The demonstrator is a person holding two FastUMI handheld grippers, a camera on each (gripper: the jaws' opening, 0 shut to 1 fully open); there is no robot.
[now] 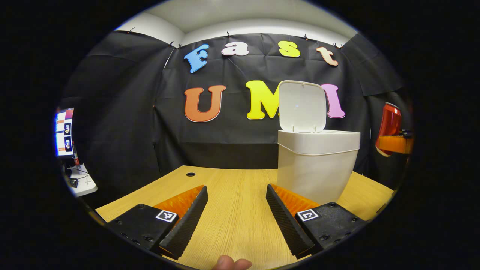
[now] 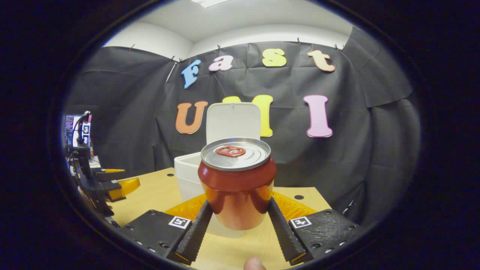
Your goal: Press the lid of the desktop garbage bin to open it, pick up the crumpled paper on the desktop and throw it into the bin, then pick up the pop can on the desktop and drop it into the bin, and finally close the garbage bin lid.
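Right now the right gripper [image 2: 237, 225] holds the pop can [image 2: 236, 183] upright between its jaws, lifted in front of the bin [image 2: 189, 174], whose lid [image 2: 233, 122] stands open. Released short, the can could hit the rim and tumble onto the desk [image 2: 150, 195]. The left gripper [image 1: 237, 221] hangs over the desk, jaws apart and holding nothing.

Even, fairly bright light from above, ceiling [image 1: 240, 15] washed pale, soft glare on the bin lid [image 1: 302, 107] and the can top [image 2: 235, 153], faint shadows on the counter [image 1: 236, 210], strong fisheye bending at the edges, rim slightly blurred, centre sharp
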